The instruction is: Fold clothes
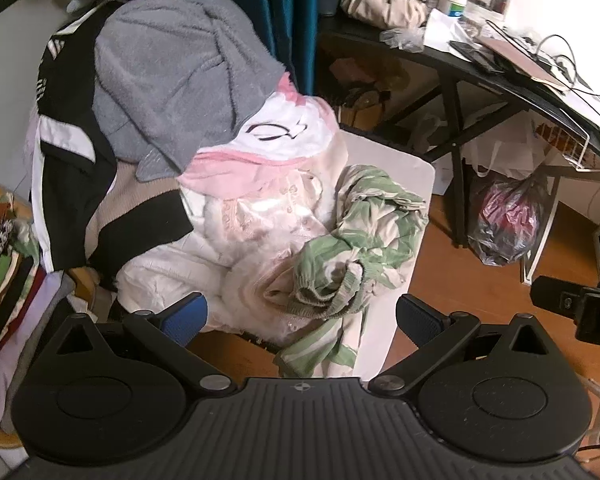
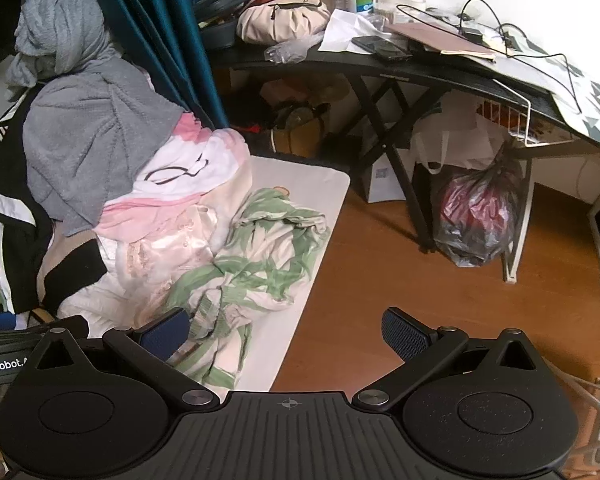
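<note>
A crumpled green-and-cream leaf-print garment [image 1: 364, 236] [image 2: 260, 256] lies on a pale board [image 1: 404, 176] [image 2: 300, 184], one end hanging over its near edge. To its left rises a heap of clothes: a grey fleece [image 1: 172, 80] [image 2: 96, 140], a pink-and-white piece [image 1: 284, 132] [image 2: 192, 172], a cream satin piece [image 1: 260, 220] [image 2: 160, 252], a black-and-white jacket [image 1: 60, 152]. My left gripper [image 1: 302, 316] is open just before the green garment's ribbed cuff. My right gripper [image 2: 286, 330] is open, its left finger over the garment's near end. Neither holds anything.
A black desk [image 1: 440, 64] [image 2: 380, 68] crowded with bottles, papers, cables and a beige bag stands behind and right. Under it sit a filled plastic bag [image 1: 504, 220] [image 2: 476, 216] and a wire basket. Wooden floor [image 2: 380, 264] lies right of the board. Folded striped clothes [image 1: 8, 264] sit at far left.
</note>
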Motion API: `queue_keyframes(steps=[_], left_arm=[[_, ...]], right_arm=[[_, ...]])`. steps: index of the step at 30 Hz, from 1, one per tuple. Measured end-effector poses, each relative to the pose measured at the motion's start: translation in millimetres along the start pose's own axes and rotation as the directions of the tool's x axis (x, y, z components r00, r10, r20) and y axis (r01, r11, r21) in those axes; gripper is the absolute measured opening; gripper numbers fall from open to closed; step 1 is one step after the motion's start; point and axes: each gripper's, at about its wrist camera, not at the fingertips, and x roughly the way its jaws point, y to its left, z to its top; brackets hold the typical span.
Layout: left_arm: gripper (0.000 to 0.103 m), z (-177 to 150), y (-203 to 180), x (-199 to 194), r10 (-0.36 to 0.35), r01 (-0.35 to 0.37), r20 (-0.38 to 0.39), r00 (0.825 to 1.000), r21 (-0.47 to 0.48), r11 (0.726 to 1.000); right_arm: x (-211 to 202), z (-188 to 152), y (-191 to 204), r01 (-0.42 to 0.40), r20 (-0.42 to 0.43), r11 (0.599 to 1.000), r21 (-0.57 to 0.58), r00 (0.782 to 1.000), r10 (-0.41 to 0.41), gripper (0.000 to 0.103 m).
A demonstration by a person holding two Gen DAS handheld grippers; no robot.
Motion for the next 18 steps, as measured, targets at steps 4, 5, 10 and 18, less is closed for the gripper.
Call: queue_keyframes(steps=[4,5,10,18], left_arm=[[0.102,2.3,0.9,1.5,0.01,-0.01,-0.003,1.0,-0.003,1.0],[0.102,2.9,1.2,1.9,0.012,-0.012,-0.004,1.0,-0.004,1.0],[0.102,5.7,2.3,3.8,0.024,-0.024,-0.009,1.0,-0.008,1.0],[0.102,10.5,7.8,5.6,0.036,-0.036,-0.005,0.999,-0.024,0.999]], right_arm=[[-0.9,1.3,-9.7,0.002,0.0,1.0,0.001,1.0,-0.002,0.102],[-1.4,1.8,-12.4,0.003,0.001,1.0,0.001,1.0,-0.003,0.102],[8.7,5.3,5.5,-0.009,0.007,1.0,-0.006,1.0,0.009,0.102],[24.2,10.1,6.3,-0.028,-0.008,1.0,0.01,1.0,0.029,0.102]])
